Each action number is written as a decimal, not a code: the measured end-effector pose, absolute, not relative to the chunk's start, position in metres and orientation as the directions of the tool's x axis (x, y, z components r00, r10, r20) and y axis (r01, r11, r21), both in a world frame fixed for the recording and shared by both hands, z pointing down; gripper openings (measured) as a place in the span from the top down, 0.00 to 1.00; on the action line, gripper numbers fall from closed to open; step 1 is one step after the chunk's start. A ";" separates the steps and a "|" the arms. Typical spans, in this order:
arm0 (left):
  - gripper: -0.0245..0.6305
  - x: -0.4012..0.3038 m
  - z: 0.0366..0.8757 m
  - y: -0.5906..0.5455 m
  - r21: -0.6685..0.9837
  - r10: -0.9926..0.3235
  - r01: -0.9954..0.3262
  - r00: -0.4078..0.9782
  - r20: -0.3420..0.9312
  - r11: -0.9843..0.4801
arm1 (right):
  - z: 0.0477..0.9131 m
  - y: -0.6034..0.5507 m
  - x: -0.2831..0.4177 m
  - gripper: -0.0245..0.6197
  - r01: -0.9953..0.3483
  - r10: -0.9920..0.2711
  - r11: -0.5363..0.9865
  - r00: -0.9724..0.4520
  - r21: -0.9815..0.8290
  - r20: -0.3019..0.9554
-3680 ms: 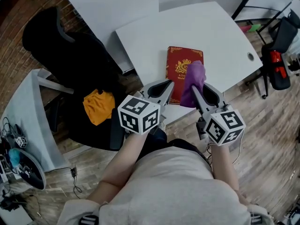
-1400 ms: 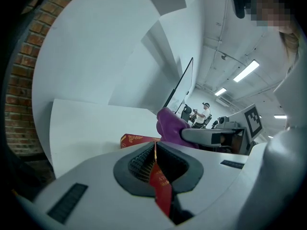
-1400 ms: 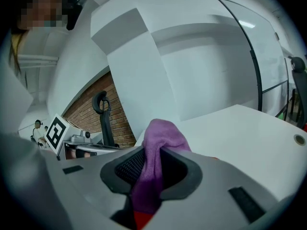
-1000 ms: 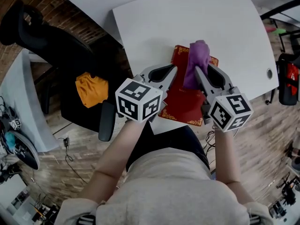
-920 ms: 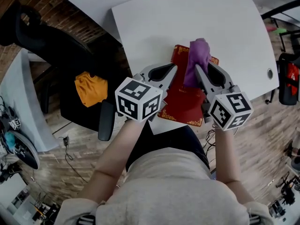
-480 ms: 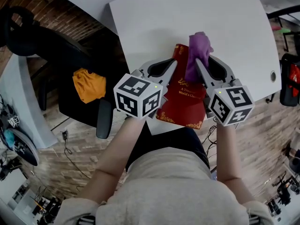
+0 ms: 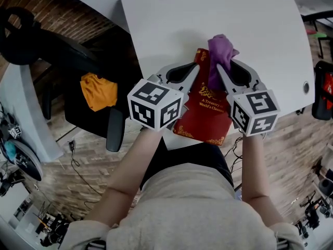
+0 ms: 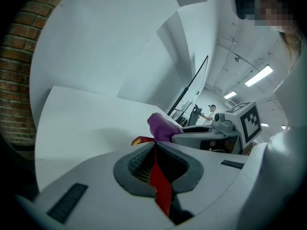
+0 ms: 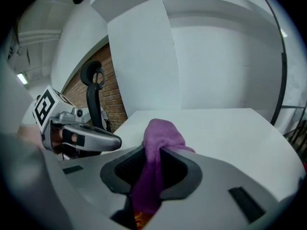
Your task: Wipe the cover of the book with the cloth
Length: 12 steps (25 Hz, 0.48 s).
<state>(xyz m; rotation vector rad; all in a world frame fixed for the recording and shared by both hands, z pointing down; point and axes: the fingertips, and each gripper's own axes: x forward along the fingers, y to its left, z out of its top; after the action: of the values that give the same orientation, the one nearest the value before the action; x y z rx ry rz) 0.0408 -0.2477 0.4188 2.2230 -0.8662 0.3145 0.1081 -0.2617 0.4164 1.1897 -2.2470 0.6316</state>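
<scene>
A red book [image 7: 204, 113] with gold print lies slantwise on the white table [image 7: 171, 20], its near end at the front edge. My left gripper [image 7: 196, 70] is shut on the book's left edge; a thin red strip of the book [image 8: 161, 190] shows between its jaws [image 8: 154, 146]. My right gripper [image 7: 218, 71] is shut on a purple cloth [image 7: 220, 50], which bunches up at the book's far end. In the right gripper view the cloth [image 9: 154, 143] hangs down through the jaws [image 9: 154, 151], with a bit of the cover [image 9: 139, 220] below.
A black office chair [image 7: 78, 61] with an orange cloth [image 7: 99, 90] on its seat stands left of the table. The tabletop has a cable hole [image 7: 306, 87] near its right edge. Another pale desk [image 7: 28, 113] with gear is at far left.
The purple cloth in my right gripper has slid along the cover toward the book's far end, uncovering more of the gold title. The left gripper keeps its hold on the book's edge.
</scene>
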 end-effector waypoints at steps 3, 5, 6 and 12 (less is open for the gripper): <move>0.92 0.039 0.422 -0.248 0.538 -0.491 -0.670 0.742 0.457 -0.511 | 0.425 -0.261 0.108 0.80 -0.843 -0.590 0.526 -0.459 -0.115 0.664; 0.92 0.038 0.425 -0.249 0.538 -0.491 -0.673 0.739 0.460 -0.508 | 0.429 -0.262 0.108 0.80 -0.837 -0.586 0.542 -0.441 -0.076 0.680; 0.92 0.037 0.426 -0.249 0.538 -0.492 -0.674 0.738 0.462 -0.506 | 0.430 -0.262 0.108 0.80 -0.834 -0.585 0.548 -0.435 -0.062 0.685; 0.92 0.034 0.429 -0.248 0.539 -0.489 -0.678 0.735 0.470 -0.500 | 0.435 -0.261 0.104 0.80 -0.830 -0.584 0.556 -0.423 -0.037 0.693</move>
<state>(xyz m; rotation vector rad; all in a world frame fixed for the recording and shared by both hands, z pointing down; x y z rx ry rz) 0.0344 -0.2476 0.4289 2.2014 -0.8752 0.3310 0.1041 -0.2608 0.4350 1.1305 -2.1576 0.5020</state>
